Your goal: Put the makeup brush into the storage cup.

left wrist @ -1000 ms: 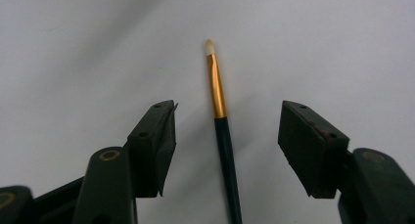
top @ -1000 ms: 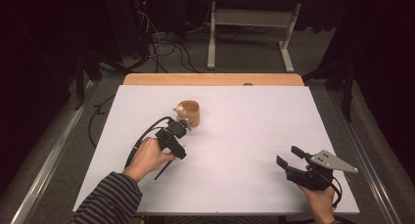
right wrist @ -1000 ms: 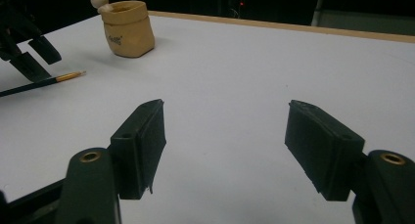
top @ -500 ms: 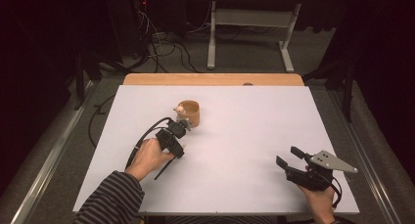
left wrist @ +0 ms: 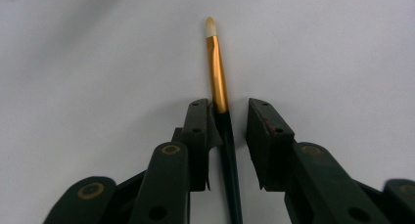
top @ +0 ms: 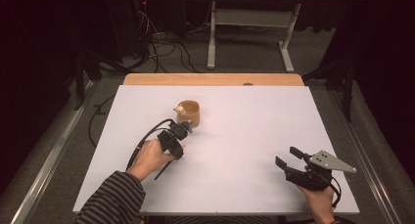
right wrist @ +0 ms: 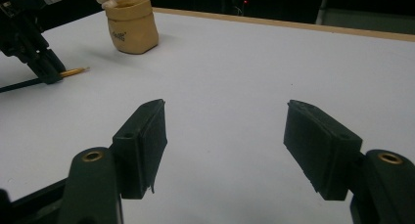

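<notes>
Since the earlier frames both hands sit where they were; what has changed is the left gripper, whose jaws have just been closing in on the paintbrush. In the left gripper view the brush handle runs up between the two pads toward twelve o'clock: the left pad appears to touch it, the right pad stands a narrow gap off, so nothing is clamped yet. The gold ferrule and pale tip poke out just beyond the fingertips, lying flat on the white table. To do this well, the jaws should, I judge, close squarely on the dark handle just behind the ferrule, kept low so the thin shaft does not roll aside. The tan cup stands near, at about one o'clock from the left gripper in the high view. The right gripper rests wide open and empty at the table's five o'clock corner.
</notes>
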